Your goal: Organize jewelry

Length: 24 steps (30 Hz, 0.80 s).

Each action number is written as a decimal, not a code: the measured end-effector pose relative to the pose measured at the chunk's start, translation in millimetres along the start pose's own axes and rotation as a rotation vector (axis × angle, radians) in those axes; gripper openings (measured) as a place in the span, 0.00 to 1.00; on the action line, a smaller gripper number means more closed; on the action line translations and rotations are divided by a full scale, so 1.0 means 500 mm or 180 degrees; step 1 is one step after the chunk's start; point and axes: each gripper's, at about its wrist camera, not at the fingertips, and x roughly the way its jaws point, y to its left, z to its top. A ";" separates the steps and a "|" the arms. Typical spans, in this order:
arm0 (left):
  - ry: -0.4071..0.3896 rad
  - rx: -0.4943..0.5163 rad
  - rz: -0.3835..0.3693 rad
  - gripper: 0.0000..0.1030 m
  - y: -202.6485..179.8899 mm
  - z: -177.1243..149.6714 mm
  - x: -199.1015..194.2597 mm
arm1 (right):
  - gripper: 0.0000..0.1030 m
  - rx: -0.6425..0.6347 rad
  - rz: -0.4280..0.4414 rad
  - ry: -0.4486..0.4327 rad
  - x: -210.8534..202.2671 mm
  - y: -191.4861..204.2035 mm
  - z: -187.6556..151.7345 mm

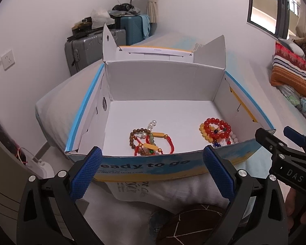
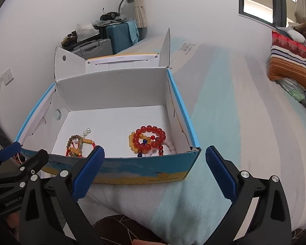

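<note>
An open white cardboard box (image 1: 161, 85) with a blue and yellow outside stands on the bed; it also shows in the right wrist view (image 2: 112, 87). Inside lie two heaps of bead bracelets: a brown, amber and red heap (image 1: 151, 140) (image 2: 79, 145) on the left and a red, yellow and white heap (image 1: 216, 132) (image 2: 149, 140) on the right. My left gripper (image 1: 153, 171) is open and empty just in front of the box's near wall. My right gripper (image 2: 155, 171) is open and empty at the box's near right corner.
The box sits on a bed with a pale blue and white sheet (image 2: 234, 106). Striped pillows (image 2: 291, 61) lie at the far right. Grey and teal suitcases (image 1: 104, 42) stand against the wall behind. A dark patterned cushion (image 1: 193, 222) lies below the grippers.
</note>
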 end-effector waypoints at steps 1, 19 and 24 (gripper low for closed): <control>-0.0005 -0.0011 -0.0016 0.94 0.001 0.000 -0.002 | 0.93 -0.0005 0.0001 0.0002 0.000 0.000 0.000; 0.0027 0.0043 0.0150 0.94 -0.020 -0.007 -0.028 | 0.93 0.0013 -0.0001 0.0028 -0.002 -0.002 -0.002; 0.0000 0.0057 0.0206 0.94 -0.025 -0.008 -0.035 | 0.93 0.0017 0.0003 0.0025 -0.003 -0.002 -0.002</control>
